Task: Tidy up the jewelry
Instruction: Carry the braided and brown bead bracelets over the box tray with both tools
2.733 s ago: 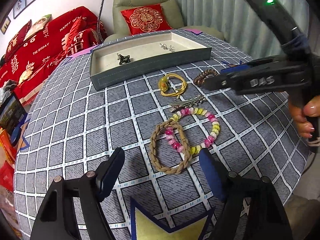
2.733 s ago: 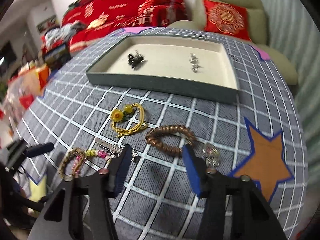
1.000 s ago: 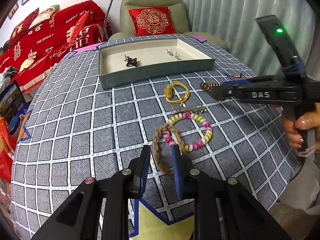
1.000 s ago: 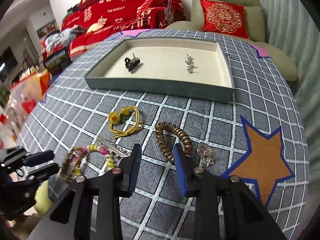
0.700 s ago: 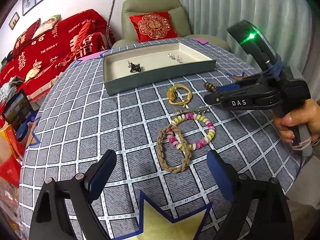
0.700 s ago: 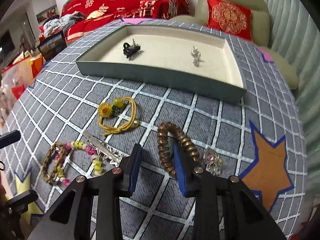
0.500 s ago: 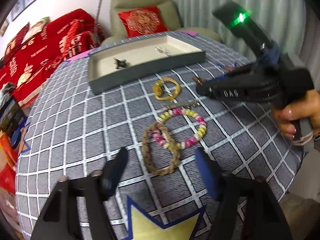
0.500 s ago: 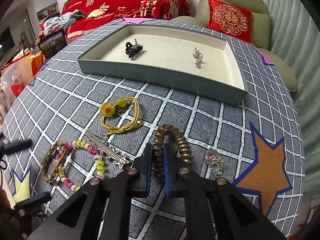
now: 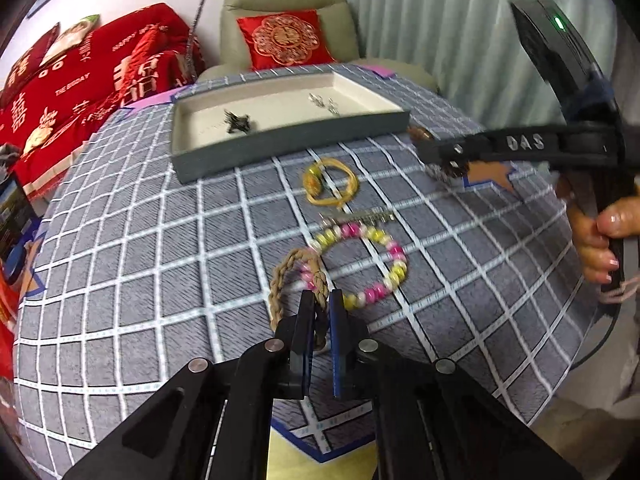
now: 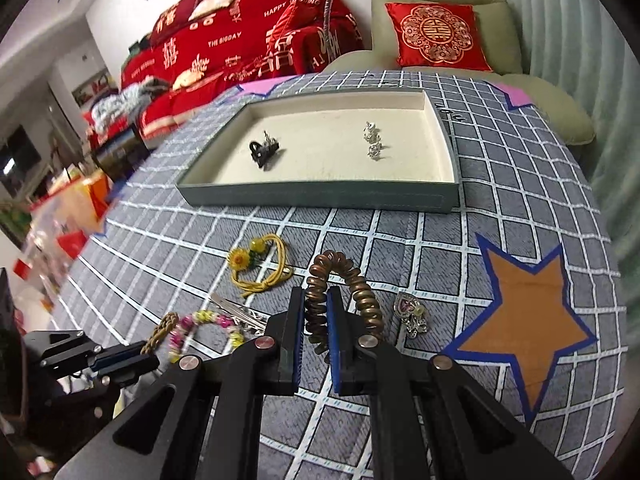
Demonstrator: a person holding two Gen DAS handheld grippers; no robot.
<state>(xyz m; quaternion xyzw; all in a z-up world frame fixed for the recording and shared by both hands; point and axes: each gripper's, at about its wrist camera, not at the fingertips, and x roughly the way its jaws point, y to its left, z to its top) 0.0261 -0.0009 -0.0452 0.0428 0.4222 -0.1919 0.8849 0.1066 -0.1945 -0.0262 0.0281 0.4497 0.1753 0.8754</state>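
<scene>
My left gripper is closing, and its pads pinch the near end of a tan braided bracelet that lies on the checked tablecloth. The braid overlaps a pink and yellow beaded bracelet. My right gripper is shut on one side of a brown spiral hair tie, whose loop arches up past the fingertips. Farther back stands the grey jewelry tray with a black clip and silver earrings inside. In the left wrist view, the right gripper hangs at the right, held by a hand.
A yellow flower hair tie, a silver hair clip and a small pendant lie loose on the cloth between the grippers and the tray. An orange star patch is at the right. An armchair and a red sofa stand beyond the round table.
The left gripper opened wide, then closed on the braided bracelet. The right gripper closed on the brown spiral hair tie and rose slightly with it.
</scene>
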